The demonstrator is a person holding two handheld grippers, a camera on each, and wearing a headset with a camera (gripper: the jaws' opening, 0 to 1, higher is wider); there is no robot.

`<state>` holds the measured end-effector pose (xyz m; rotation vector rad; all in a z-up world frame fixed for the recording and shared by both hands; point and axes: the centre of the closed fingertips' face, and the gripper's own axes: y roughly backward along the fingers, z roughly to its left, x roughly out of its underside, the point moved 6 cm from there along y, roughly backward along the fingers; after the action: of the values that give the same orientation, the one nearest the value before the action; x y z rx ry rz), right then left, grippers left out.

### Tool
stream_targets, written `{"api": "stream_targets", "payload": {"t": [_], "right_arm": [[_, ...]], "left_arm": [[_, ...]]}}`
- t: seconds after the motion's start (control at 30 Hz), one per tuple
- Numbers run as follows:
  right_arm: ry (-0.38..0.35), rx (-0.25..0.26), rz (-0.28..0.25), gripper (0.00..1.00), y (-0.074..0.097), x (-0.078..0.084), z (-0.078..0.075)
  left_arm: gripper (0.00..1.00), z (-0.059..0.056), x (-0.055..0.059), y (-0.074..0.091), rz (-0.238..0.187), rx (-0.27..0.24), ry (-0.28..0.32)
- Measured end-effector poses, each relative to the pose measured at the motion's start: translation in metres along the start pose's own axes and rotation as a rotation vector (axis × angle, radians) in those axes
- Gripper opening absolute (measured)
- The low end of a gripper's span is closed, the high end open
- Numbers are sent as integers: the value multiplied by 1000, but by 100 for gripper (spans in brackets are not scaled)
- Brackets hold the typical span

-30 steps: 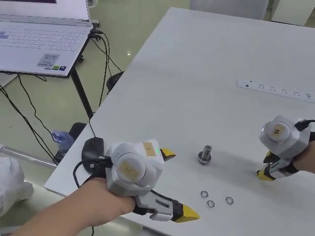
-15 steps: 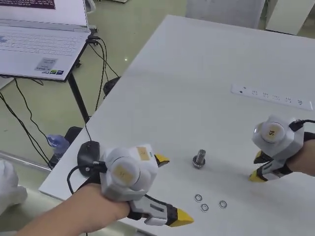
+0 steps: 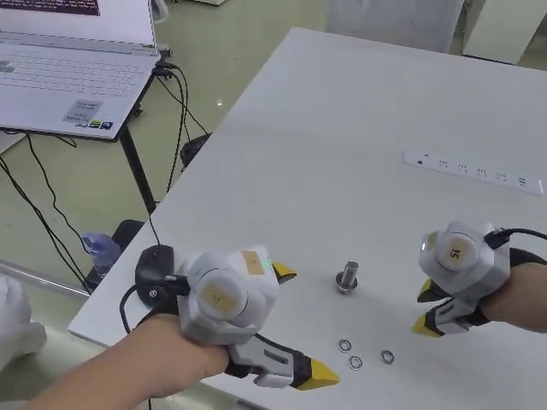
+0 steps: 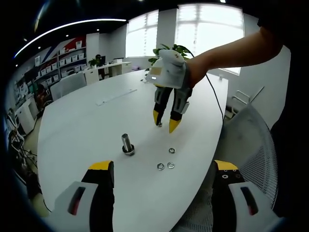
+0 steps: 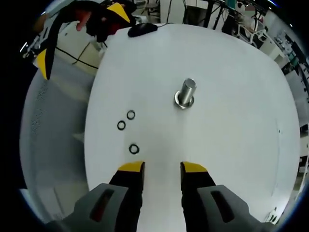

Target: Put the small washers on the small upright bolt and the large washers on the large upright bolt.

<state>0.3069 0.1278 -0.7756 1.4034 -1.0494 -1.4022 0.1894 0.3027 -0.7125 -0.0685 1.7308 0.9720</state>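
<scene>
An upright bolt (image 3: 347, 278) stands on a white table (image 3: 342, 154) with three washers (image 3: 356, 362) near it, flanked by the left gripper (image 3: 303, 325), jaws wide apart, and the right gripper (image 3: 425, 309), jaws narrowly parted, both empty.

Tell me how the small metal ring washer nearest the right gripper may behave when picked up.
Lying flat on the smooth white table, the small metal ring washer would probably slide when nudged. It looks thin, so jaws may slip over it. Being metal, likely stiff.

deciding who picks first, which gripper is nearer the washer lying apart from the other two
Right. The right gripper has its tips close beside the lone washer. The left gripper is on the far side of the other two washers, farther off.
</scene>
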Motion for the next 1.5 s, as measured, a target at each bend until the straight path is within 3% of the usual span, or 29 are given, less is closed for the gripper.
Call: {"api": "stream_targets", "payload": {"t": [0.57, 0.93, 1.5], "right_arm": [[84, -29, 0, 27, -27, -8, 36], [86, -33, -5, 25, -47, -2, 44], [88, -3, 2, 18, -48, -4, 45]], "left_arm": [[82, -3, 5, 2, -3, 0, 7], [80, -4, 6, 5, -9, 0, 11], [78, -5, 8, 7, -14, 5, 14]]}}
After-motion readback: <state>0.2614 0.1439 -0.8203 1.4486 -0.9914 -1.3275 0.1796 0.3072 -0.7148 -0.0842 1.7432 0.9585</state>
